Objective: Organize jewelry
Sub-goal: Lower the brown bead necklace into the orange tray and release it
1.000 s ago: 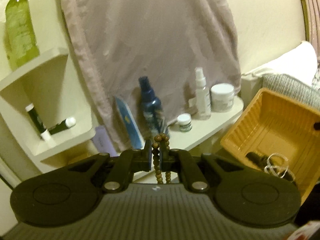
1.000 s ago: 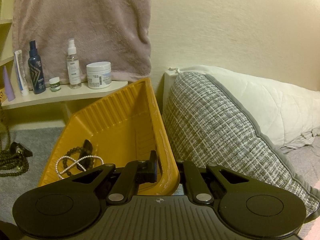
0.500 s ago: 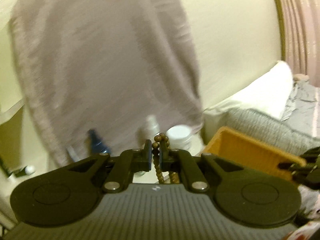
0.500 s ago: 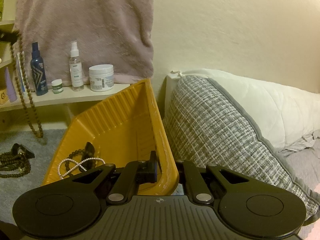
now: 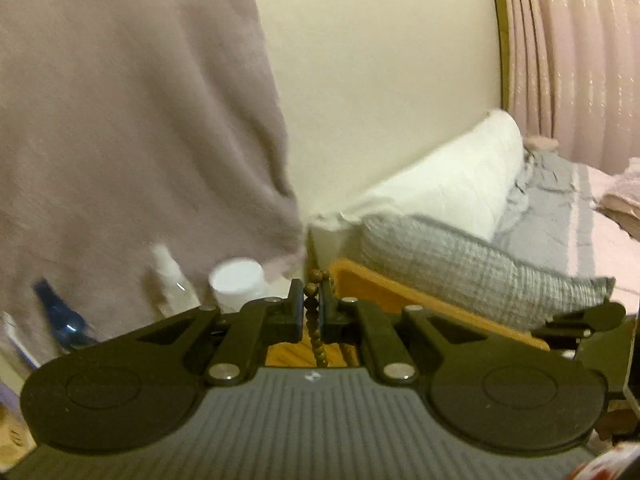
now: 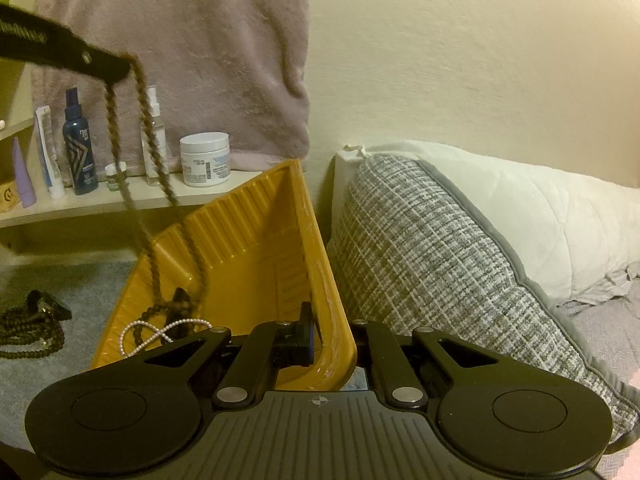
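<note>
Bead necklace over the bin

My left gripper (image 5: 312, 312) pinches the brown bead necklace (image 6: 154, 168), dangling from upper left into the yellow bin (image 6: 256, 240); my right gripper (image 6: 334, 340) clamps the bin's rim.

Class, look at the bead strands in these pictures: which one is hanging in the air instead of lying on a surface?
The long brown bead strand pinched in the left claw hangs over the yellow bin. The pearl strand lies inside the bin; the dark bead pile lies on the grey surface.

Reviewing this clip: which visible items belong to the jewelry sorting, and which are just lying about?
Job: brown wooden bead necklace in left gripper; tilted yellow plastic bin in right gripper; white pearl strand; dark bead pile.
Lying about: blue spray bottle; white jar; checked grey pillow.
</note>
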`<action>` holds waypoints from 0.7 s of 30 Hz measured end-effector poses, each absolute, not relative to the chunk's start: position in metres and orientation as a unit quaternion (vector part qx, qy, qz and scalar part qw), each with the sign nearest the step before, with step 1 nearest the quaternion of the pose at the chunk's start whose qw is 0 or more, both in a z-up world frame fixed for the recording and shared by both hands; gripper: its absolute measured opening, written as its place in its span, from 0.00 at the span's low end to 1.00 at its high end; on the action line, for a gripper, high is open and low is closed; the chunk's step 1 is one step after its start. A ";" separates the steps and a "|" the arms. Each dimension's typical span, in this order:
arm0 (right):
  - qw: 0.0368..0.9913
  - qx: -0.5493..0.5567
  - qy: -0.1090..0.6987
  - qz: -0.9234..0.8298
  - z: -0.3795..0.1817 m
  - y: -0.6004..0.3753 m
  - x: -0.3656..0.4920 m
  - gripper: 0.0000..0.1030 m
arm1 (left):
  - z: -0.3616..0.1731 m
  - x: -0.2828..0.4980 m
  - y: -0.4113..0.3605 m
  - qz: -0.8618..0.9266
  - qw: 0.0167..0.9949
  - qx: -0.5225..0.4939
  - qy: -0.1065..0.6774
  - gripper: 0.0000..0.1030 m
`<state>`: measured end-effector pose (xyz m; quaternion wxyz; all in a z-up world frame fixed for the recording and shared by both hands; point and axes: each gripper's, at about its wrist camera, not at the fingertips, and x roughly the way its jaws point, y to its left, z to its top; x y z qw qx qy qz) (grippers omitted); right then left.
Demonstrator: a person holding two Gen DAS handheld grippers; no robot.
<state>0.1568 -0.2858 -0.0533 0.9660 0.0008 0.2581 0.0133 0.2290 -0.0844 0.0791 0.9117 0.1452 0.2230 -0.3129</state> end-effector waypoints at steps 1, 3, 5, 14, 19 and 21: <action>0.966 0.001 0.259 0.013 -0.053 -0.286 0.157 0.06 | 0.072 0.230 -0.088 -0.314 0.909 0.150 0.230 0.06; 0.966 0.001 0.260 0.013 -0.053 -0.286 0.157 0.06 | 0.059 0.234 -0.094 -0.318 0.902 0.157 0.247 0.06; 0.965 0.001 0.261 0.012 -0.054 -0.286 0.158 0.06 | 0.046 0.237 -0.100 -0.322 0.895 0.165 0.260 0.06; 0.965 0.002 0.262 0.011 -0.054 -0.287 0.159 0.06 | 0.008 0.245 -0.109 -0.330 0.876 0.173 0.306 0.06; 0.964 0.003 0.264 0.009 -0.056 -0.289 0.160 0.06 | 0.003 0.246 -0.108 -0.333 0.873 0.172 0.312 0.06; 0.965 0.003 0.264 0.009 -0.056 -0.289 0.160 0.06 | 0.004 0.246 -0.108 -0.332 0.873 0.173 0.312 0.09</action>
